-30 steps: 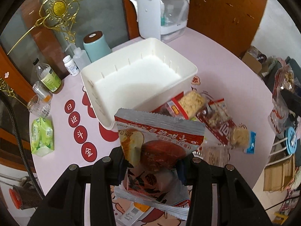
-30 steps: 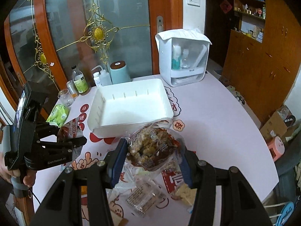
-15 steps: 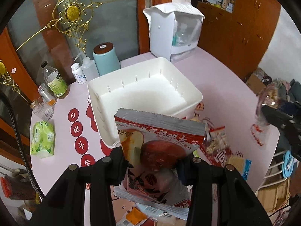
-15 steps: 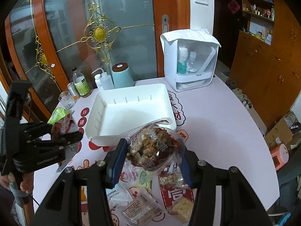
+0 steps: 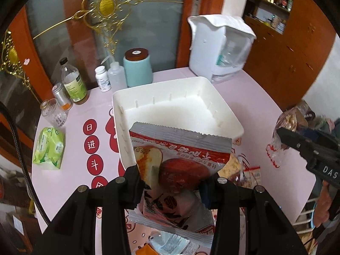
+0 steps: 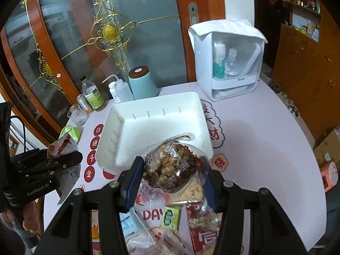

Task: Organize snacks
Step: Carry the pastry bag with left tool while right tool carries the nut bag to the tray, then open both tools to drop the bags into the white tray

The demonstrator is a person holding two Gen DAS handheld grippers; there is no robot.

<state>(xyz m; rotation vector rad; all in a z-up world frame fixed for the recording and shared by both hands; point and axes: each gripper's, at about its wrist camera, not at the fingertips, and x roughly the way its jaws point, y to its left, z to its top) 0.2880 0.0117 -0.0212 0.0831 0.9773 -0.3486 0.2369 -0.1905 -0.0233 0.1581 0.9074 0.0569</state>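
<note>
Red snack packet (image 5: 180, 159), silver crimped edge

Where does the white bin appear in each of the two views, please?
Left wrist view: the white bin is in the centre, just behind the red snack packet held in the left tool.
Right wrist view: the bin is centre-left, behind the clear snack bag held in the right tool.
Shared landmark: the teal canister stands behind the bin.
</note>
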